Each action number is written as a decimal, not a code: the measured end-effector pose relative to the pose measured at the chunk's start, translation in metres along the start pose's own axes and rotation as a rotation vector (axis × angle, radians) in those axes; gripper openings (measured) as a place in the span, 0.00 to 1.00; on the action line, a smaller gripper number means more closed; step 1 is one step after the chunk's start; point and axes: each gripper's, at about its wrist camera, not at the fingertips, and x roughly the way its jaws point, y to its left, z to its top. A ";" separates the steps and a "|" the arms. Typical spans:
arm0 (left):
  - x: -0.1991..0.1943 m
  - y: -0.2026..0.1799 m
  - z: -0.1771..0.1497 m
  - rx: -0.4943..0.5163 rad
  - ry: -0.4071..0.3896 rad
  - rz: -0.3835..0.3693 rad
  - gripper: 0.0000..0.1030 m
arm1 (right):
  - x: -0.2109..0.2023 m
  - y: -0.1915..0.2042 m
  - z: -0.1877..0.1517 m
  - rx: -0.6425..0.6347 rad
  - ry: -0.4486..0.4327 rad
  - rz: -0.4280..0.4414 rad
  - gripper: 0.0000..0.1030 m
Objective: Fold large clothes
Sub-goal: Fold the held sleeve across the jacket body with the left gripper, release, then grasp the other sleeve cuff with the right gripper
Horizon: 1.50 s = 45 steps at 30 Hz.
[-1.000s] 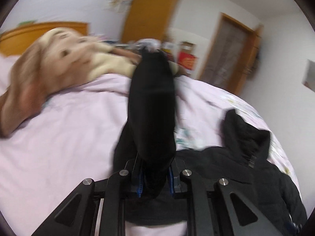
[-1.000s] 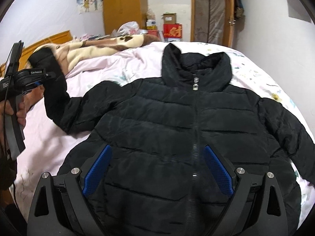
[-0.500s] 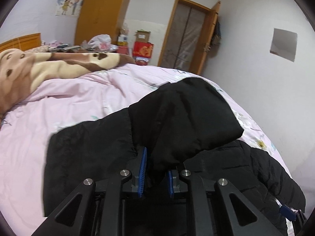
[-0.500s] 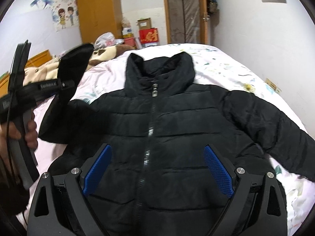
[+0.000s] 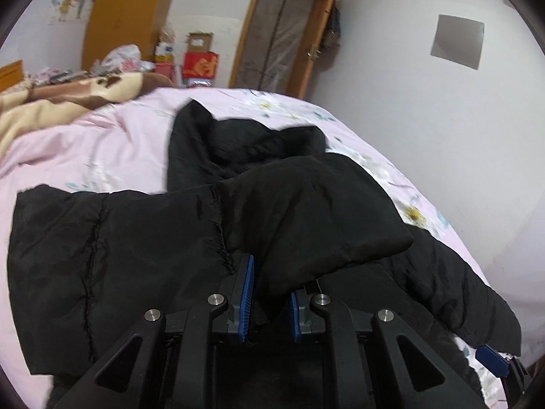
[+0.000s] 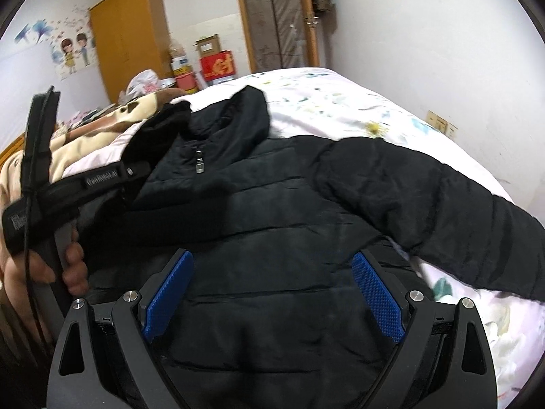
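Black quilted puffer jacket (image 6: 289, 238) on bed; left gripper (image 5: 269, 301) fingers clamped on sleeve (image 5: 306, 218), carrying it across chest for fold; right gripper (image 6: 272, 293) fingers apart above torso.

White walls (image 5: 391, 78), orange wooden wardrobe (image 6: 129, 34), screened wood-framed door (image 5: 279, 37), pink floral bed (image 5: 85, 156)
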 end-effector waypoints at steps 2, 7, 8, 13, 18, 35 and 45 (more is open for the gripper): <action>0.012 -0.015 -0.006 0.007 0.013 -0.019 0.18 | 0.001 -0.011 -0.002 0.012 0.006 -0.020 0.92; 0.037 -0.037 -0.018 0.025 0.053 -0.040 0.18 | 0.005 -0.033 -0.004 0.043 0.016 -0.053 0.92; 0.044 -0.041 -0.022 0.035 0.067 -0.040 0.18 | 0.006 -0.037 -0.006 0.047 0.020 -0.056 0.92; 0.062 -0.043 -0.032 0.041 0.099 -0.023 0.18 | 0.012 -0.047 -0.010 0.061 0.040 -0.068 0.92; 0.070 -0.038 -0.036 0.030 0.133 -0.037 0.19 | 0.014 -0.053 -0.012 0.073 0.053 -0.072 0.92; -0.013 0.086 0.021 -0.031 0.025 0.131 0.77 | 0.076 -0.037 0.045 0.126 0.103 0.044 0.92; 0.020 0.172 0.009 -0.115 0.138 0.301 0.77 | 0.128 -0.005 0.052 0.022 0.201 0.072 0.38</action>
